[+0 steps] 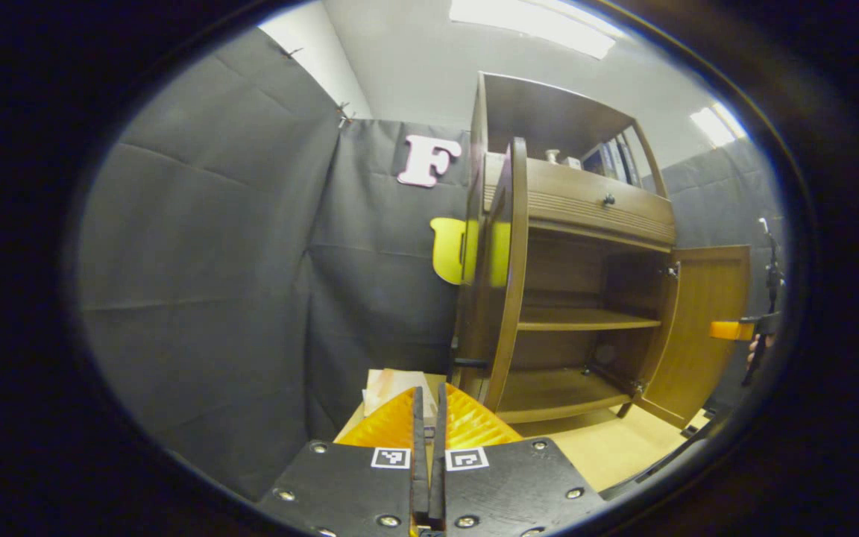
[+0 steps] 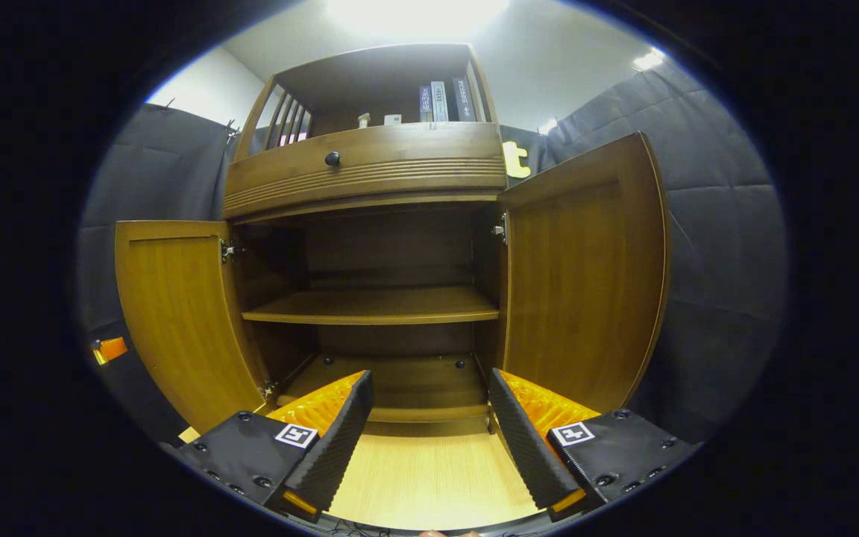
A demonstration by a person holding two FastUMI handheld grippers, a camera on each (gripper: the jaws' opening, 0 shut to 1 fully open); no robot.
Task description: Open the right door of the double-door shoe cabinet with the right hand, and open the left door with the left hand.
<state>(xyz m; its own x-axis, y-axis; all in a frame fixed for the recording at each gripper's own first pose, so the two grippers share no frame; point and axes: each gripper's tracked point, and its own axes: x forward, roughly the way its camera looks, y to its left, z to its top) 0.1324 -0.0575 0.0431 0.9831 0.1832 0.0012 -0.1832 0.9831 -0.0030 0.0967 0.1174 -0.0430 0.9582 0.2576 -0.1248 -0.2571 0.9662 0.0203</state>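
A wooden shoe cabinet (image 2: 370,179) stands against the black cloth wall of a booth, and both of its lower doors hang wide open. In the right gripper view, the cabinet faces the camera squarely: the left door (image 2: 180,313) is swung out on the left side of the picture and the right door (image 2: 586,276) on the right, each turned outward on its hinges so that its inner face shows. Between them the interior lies bare, with one middle shelf (image 2: 373,306) and a bottom board below it. Above the doors runs a drawer with a small dark knob (image 2: 332,158), and above that an open top shelf holding a few books (image 2: 444,101). The right gripper (image 2: 426,432) sits low in front of the opening, its two black ribbed fingers spread well apart and holding nothing. In the left gripper view, the cabinet is seen from its side, with the left door edge-on near the centre. The left gripper (image 1: 428,455) sits below, near that door, its fingers pressed together with nothing between them. The pale wood floor (image 2: 429,477) lies beneath.
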